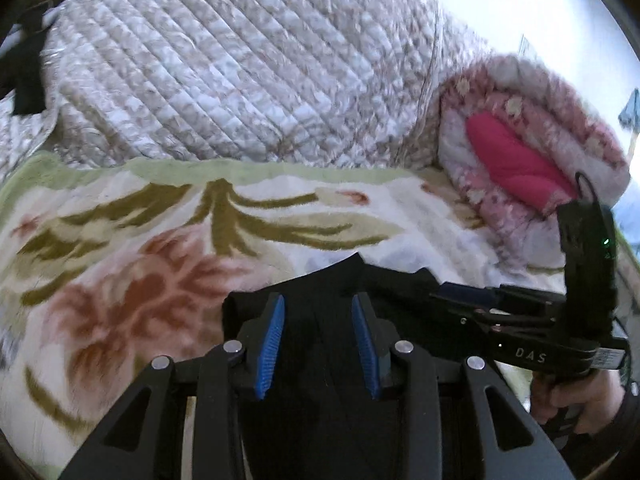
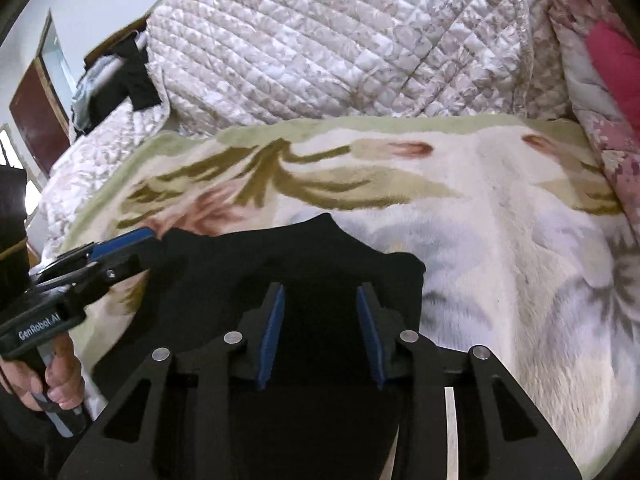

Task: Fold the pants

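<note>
- Two handheld black grippers with ribbed blue pads are hanging over the black fabric pants (image 2: pixel 280 256), which are lying on the fluffy cream blanket with the olive and pink flower pattern (image 2: pixel 480 208), near its front edge, so that the soft flat bed is serving as the folding surface.
- Left gripper (image 1: pixel 318 336) is hovering with its jaws parted, gripping nothing, the dark cloth lying below and between the pads.
- Right gripper (image 2: pixel 320 332) is likewise spread and empty, set beside its partner over the same end of the garment, probably so each can take one corner.
- Pushed to the back, the quilted white bedspread (image 1: pixel 240 60) and the rolled pink floral quilt (image 1: pixel 532 152) are leaving the working area free.
</note>
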